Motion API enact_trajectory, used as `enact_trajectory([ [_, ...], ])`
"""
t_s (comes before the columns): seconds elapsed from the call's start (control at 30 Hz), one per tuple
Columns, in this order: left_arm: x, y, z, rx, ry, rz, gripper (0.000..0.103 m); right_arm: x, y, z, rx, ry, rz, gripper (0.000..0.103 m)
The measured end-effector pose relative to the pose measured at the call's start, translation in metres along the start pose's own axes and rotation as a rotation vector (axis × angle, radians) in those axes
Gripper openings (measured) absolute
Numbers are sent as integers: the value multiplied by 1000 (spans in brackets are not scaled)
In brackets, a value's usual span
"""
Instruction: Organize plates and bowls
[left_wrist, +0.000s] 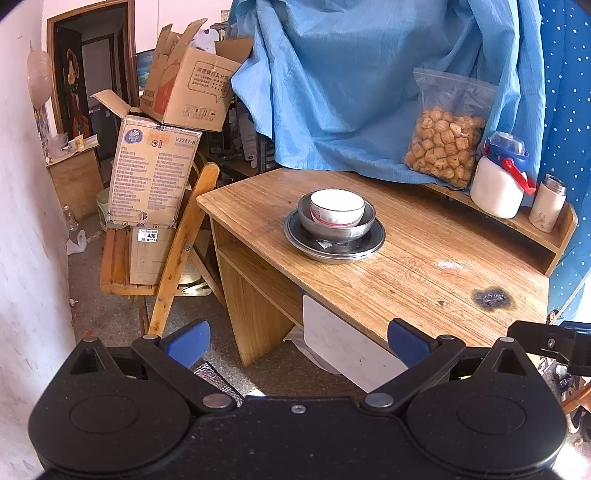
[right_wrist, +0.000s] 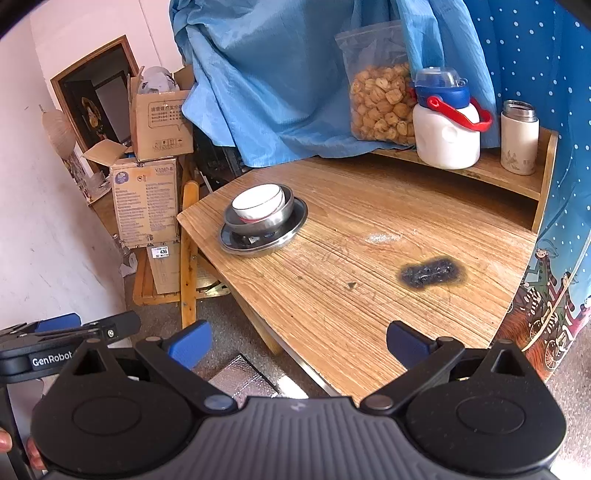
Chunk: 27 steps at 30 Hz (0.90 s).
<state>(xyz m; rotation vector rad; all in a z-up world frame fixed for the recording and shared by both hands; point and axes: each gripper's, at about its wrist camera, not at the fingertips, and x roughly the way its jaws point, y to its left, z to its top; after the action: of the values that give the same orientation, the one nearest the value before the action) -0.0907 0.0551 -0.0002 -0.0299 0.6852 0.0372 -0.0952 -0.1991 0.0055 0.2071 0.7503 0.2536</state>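
1. A room in a home is shown, used for keeping many things.
2. Cardboard boxes (left_wrist: 155, 166) are piled on a folding wooden chair (left_wrist: 173, 258).
3. A bag of snacks (left_wrist: 443, 144), a white water bottle (left_wrist: 498, 177) and a small flask (left_wrist: 547, 205) are kept on a wooden desk (left_wrist: 424, 273).
4. A blue cloth (left_wrist: 351, 81) is hung behind.

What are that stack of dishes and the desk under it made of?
White bowl: looks like glazed ceramic, glossy with a thin red rim line. Grey bowl and plate under it: probably stainless steel, with a dull brushed sheen and reflections. Desk: wood or wood-grain laminate, worn, with a dark burn-like mark.
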Motion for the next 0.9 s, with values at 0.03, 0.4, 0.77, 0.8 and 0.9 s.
enact_trajectory([
  [0.03,0,-1,0,2,1,-1,102,0,0,0,0,2,0,103],
  [0.4,2,-10,-2,31,7,14,102,0,-4,1,8,7,5,103],
  [0.77,2,-11,-2,38,13,11,102,2,-4,1,6,13,7,103],
  [0.8,2,-11,-3,36,14,11,102,2,-4,1,6,13,7,103],
  [0.9,3,-11,-3,34,18,10,102,3,-3,1,7,15,6,103],
])
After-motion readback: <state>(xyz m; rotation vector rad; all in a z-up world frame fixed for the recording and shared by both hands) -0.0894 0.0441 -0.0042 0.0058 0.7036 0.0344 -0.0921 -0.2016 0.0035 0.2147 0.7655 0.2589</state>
